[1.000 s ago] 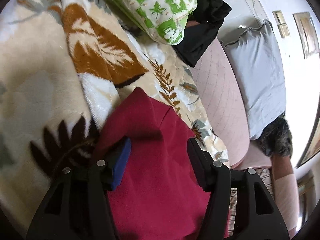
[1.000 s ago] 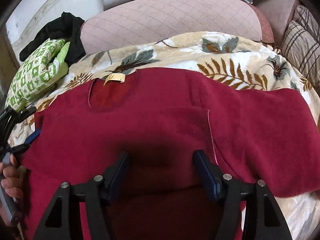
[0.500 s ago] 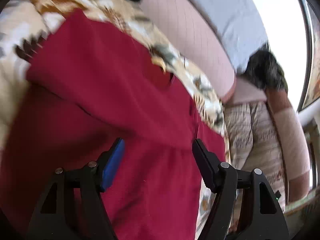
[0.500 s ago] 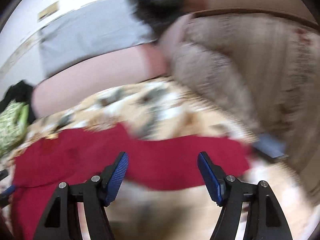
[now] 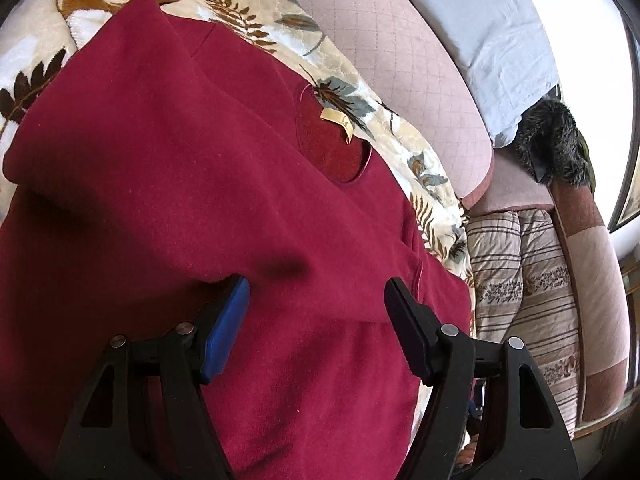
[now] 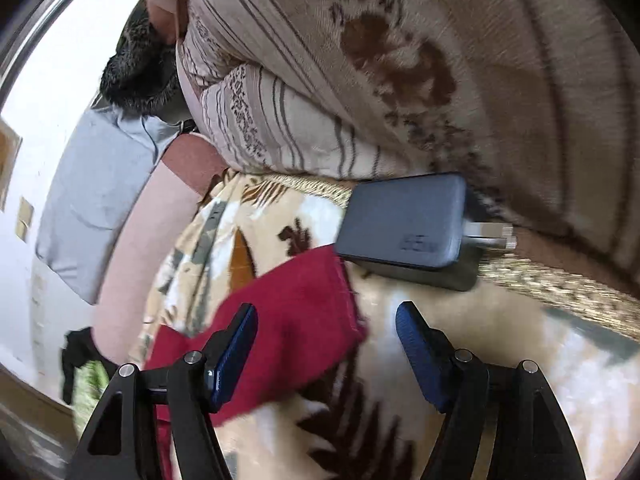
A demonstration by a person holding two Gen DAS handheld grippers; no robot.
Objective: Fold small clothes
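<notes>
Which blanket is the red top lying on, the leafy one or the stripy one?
The leafy one. The red top is spread over the cream blanket with brown leaves; the striped blanket lies bunched beside it, nothing red on it.

One red sweater [image 5: 224, 184], one power bank [image 6: 404, 224], two pillows [image 5: 480, 36]

Crimson sweater [image 5: 200, 184]; cream leaf-print blanket [image 5: 348, 96]; beige striped quilt [image 6: 360, 80]; dark-blue power bank [image 6: 404, 224].
</notes>
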